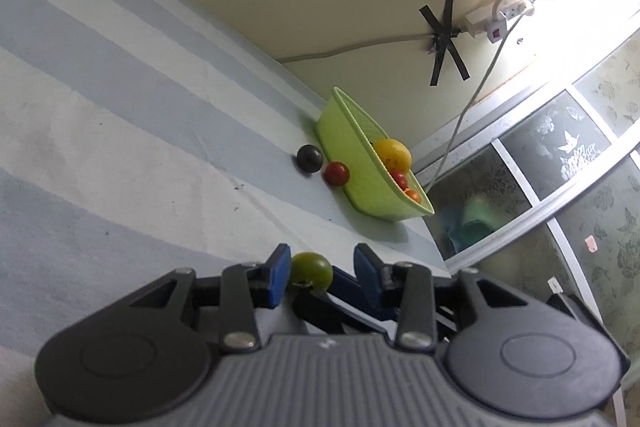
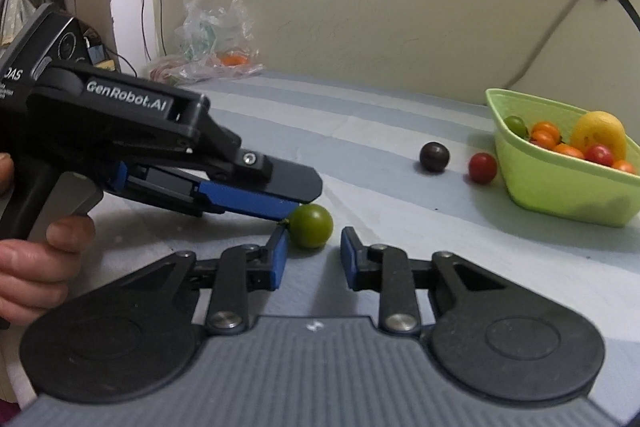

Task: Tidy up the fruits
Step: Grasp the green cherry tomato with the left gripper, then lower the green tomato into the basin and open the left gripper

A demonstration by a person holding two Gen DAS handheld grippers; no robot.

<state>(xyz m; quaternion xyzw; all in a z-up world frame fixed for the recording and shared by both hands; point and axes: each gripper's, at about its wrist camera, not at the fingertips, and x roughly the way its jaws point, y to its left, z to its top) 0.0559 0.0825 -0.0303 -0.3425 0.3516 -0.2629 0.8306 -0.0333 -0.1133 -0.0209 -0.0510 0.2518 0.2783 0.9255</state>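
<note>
A small green tomato (image 1: 311, 271) lies on the striped cloth between the open jaws of my left gripper (image 1: 323, 269), next to its left pad. In the right wrist view the same green tomato (image 2: 311, 225) lies just ahead of my open, empty right gripper (image 2: 313, 251), and the left gripper (image 2: 256, 195) reaches it from the left. A light green basket (image 2: 560, 187) at the right holds a lemon (image 2: 599, 134) and several small tomatoes. A red tomato (image 2: 483, 167) and a dark round fruit (image 2: 434, 156) lie beside it. The basket (image 1: 352, 155) also shows in the left wrist view.
A crumpled clear plastic bag (image 2: 212, 35) with something orange in it lies at the back by the wall. A power strip (image 1: 496, 19) and cables are taped on the wall. The table edge runs just past the basket, with a patterned glass door (image 1: 560, 155) beyond.
</note>
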